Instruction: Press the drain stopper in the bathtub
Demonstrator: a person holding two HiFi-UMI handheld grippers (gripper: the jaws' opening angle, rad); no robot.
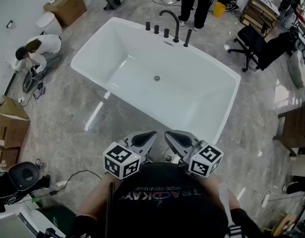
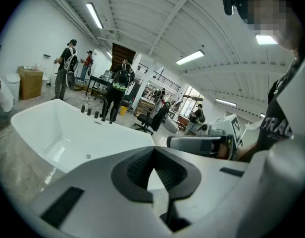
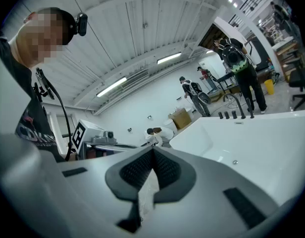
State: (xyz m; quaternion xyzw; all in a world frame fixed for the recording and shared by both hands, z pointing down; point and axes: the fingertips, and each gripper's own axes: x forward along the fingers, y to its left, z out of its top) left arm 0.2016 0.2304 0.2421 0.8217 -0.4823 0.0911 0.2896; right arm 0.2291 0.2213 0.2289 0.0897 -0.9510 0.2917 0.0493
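Note:
A white freestanding bathtub (image 1: 192, 98) stands on the grey stone floor ahead of me. Its small round metal drain stopper (image 1: 157, 78) sits in the middle of the tub floor, also visible as the drain stopper (image 2: 88, 156) in the left gripper view and the drain stopper (image 3: 235, 162) in the right gripper view. My left gripper (image 1: 149, 135) and right gripper (image 1: 170, 135) are held side by side close to my chest, well short of the tub's near rim. Both are shut with nothing between them: the left gripper (image 2: 153, 150) and right gripper (image 3: 153, 150) show their pads meeting at the tips.
A black curved faucet (image 1: 172, 21) and black knobs line the tub's far rim. A person crouches at left (image 1: 36, 51) and others stand behind the tub (image 1: 194, 4). A black office chair (image 1: 251, 46), cardboard boxes (image 1: 66, 6) and floor cables (image 1: 78, 175) surround the area.

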